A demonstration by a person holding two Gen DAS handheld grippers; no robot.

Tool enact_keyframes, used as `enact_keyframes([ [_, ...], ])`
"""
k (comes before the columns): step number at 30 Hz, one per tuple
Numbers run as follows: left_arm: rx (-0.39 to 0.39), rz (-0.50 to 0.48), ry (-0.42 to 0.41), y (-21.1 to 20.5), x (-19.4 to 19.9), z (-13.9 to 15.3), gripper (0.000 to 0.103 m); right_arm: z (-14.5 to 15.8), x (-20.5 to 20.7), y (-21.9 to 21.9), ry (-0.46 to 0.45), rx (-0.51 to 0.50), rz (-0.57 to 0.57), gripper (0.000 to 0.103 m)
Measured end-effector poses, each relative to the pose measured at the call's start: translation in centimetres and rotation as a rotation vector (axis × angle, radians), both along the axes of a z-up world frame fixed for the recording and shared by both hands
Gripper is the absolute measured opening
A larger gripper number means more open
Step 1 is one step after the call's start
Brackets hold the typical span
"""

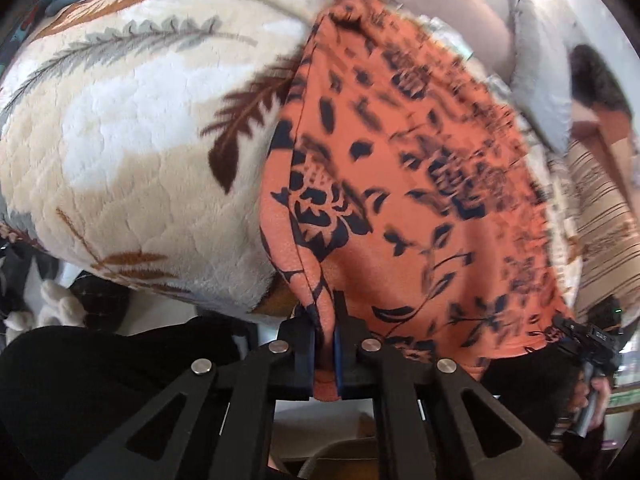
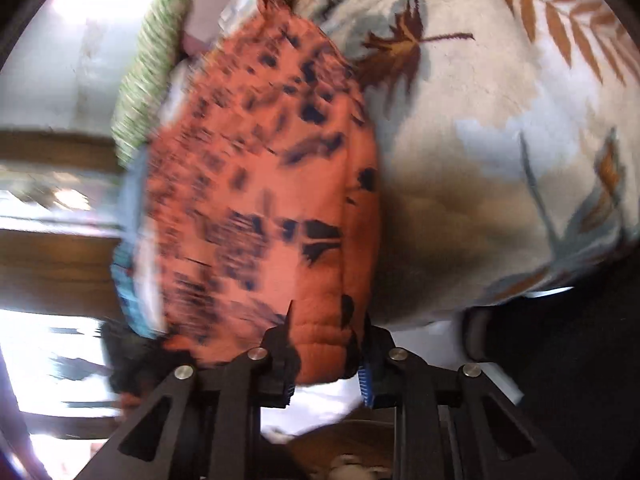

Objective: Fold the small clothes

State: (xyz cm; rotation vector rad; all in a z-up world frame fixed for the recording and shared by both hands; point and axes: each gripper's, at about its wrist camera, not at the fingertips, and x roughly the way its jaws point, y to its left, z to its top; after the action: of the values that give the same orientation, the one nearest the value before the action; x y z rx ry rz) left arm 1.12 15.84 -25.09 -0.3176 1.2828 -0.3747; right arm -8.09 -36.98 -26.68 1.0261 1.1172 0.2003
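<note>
My left gripper (image 1: 325, 344) pinches one corner of the orange floral garment (image 1: 400, 184); right gripper (image 2: 326, 364) clamps a thicker bunched edge. Cloth stretches ahead of both jaws over the leaf-print blanket (image 1: 120, 128).

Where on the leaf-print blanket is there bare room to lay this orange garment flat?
The leaf-print blanket lies bare beside the orange garment, on its hemmed-edge side. The garment's other side is crowded: a grey cloth and striped fabric border it there.
</note>
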Motion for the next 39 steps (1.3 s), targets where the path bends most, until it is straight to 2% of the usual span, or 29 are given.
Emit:
enact_keyframes([
  [5,-0.108,0.002,-0.082,1.0,0.3,4.1,0.007,2.8,0.4,-0.4,-0.151,0.137,-0.036,0.025],
  [12,-0.188,-0.006,-0.165,1.0,1.2,9.2,0.007,5.7,0.3,-2.5,-0.248,0.186,-0.113,0.025],
  [16,-0.212,-0.022,-0.186,0.5,1.4,10.4,0.007,6.0,-0.3,-4.3,-0.252,0.174,-0.164,0.025],
  [17,-0.203,-0.027,-0.187,0.5,1.5,10.6,0.007,6.2,-0.4,-4.5,-0.217,0.105,-0.159,0.025],
  [18,-0.184,-0.033,-0.182,0.2,1.6,10.4,0.007,6.3,-0.2,-4.5,-0.187,0.078,-0.152,0.025],
  [20,-0.155,-0.035,-0.153,-0.1,1.7,9.6,0.007,5.6,-0.3,-4.9,-0.147,0.120,-0.165,0.025],
  [21,-0.143,-0.030,-0.138,0.0,1.6,9.0,0.007,5.4,-0.4,-5.1,-0.117,0.102,-0.178,0.026],
  [23,-0.129,-0.016,-0.111,0.3,1.4,7.8,0.007,5.4,-0.4,-4.8,-0.056,0.021,-0.177,0.047],
  [24,-0.132,-0.008,-0.100,0.4,1.3,7.3,0.007,5.2,-0.4,-4.6,-0.039,0.002,-0.182,0.072],
  [25,-0.137,0.000,-0.093,0.6,1.2,6.9,0.007,4.9,-0.3,-4.3,-0.019,-0.015,-0.192,0.076],
  [28,-0.129,0.008,-0.093,1.2,1.0,6.5,0.007,3.3,0.5,-3.2,0.035,-0.070,-0.148,0.076],
  [32,-0.112,0.004,-0.097,1.1,0.8,6.6,0.007,1.6,2.7,-0.3,0.128,-0.348,-0.027,0.076],
  [35,-0.086,-0.004,-0.093,0.9,0.9,6.4,0.007,-0.2,3.5,1.6,0.151,-0.331,0.067,0.071],
  [36,-0.073,-0.008,-0.085,0.7,1.0,6.2,0.007,-0.5,3.6,2.2,0.159,-0.351,0.100,0.058],
  [38,-0.045,-0.004,-0.061,0.5,1.2,5.6,0.008,-0.4,3.4,2.7,0.143,-0.428,0.126,0.045],
  [39,-0.026,0.006,-0.033,0.5,1.5,5.0,0.009,-0.4,3.2,2.3,0.138,-0.417,0.119,0.031],
])
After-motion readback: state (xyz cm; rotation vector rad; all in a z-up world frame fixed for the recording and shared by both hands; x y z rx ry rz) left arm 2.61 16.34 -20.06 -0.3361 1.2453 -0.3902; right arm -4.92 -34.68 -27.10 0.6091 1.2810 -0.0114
